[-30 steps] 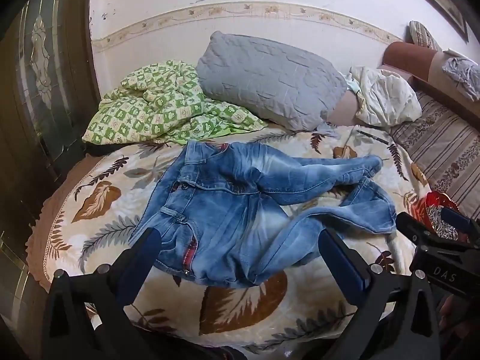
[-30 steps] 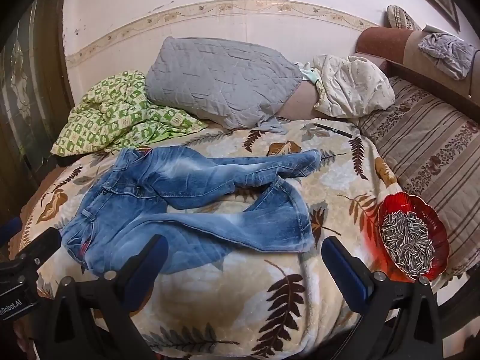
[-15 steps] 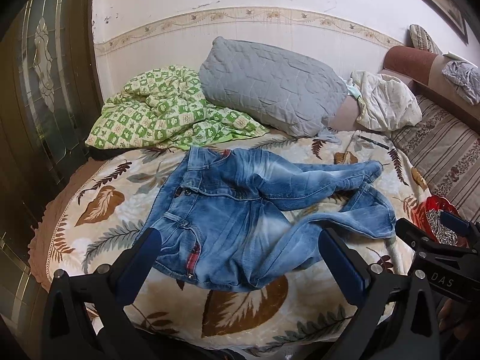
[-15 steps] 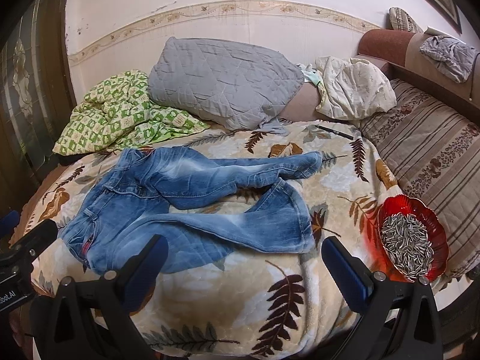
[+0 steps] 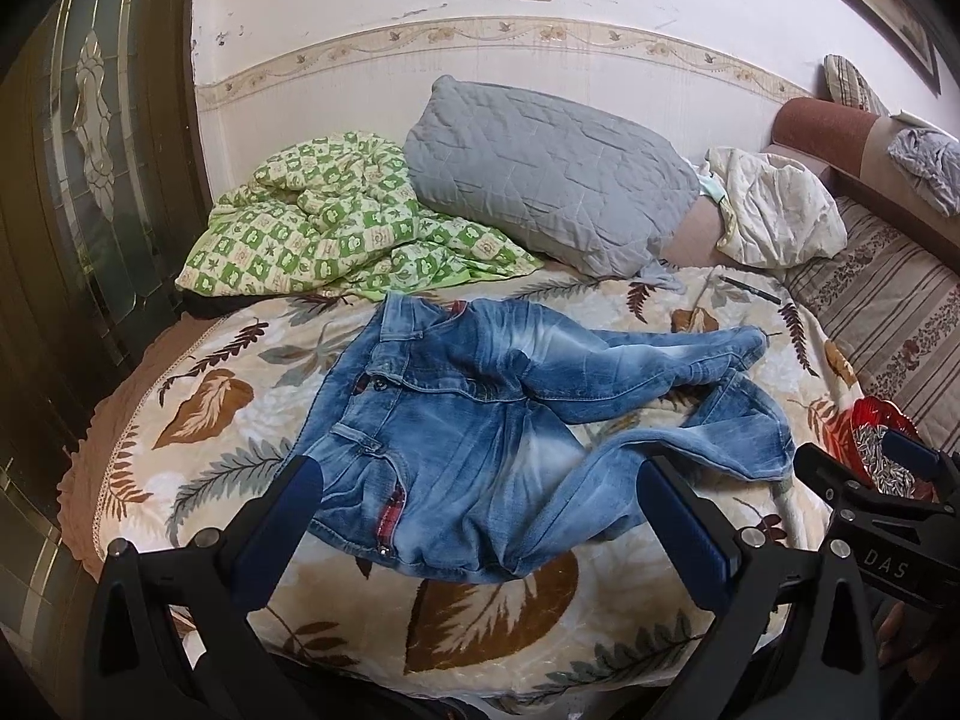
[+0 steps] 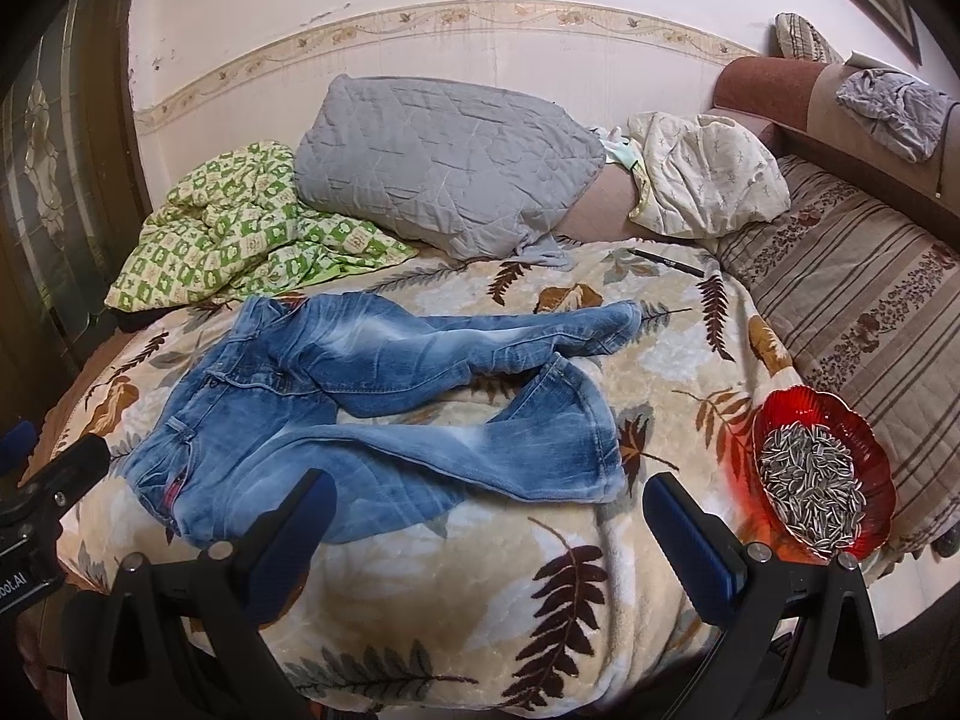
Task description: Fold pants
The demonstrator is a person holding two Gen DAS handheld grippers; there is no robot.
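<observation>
Blue jeans (image 5: 480,438) lie crumpled on a leaf-patterned blanket (image 5: 228,456), waistband to the left, both legs stretched right with one crossing the other. They also show in the right wrist view (image 6: 384,414). My left gripper (image 5: 480,480) is open and empty, hovering near the front edge of the bed over the waist end. My right gripper (image 6: 486,492) is open and empty, hovering in front of the nearer leg. Neither touches the jeans.
A grey pillow (image 5: 540,174), a green checked quilt (image 5: 336,228) and a white bundle (image 5: 774,204) lie at the back. A red bowl of sunflower seeds (image 6: 810,480) sits at the bed's right edge. A black pen (image 6: 669,261) lies behind the legs. A striped sofa (image 6: 858,300) stands to the right.
Both views have tilted slightly downward, so the jeans sit lower in frame. The jeans have not moved and both grippers stay open.
</observation>
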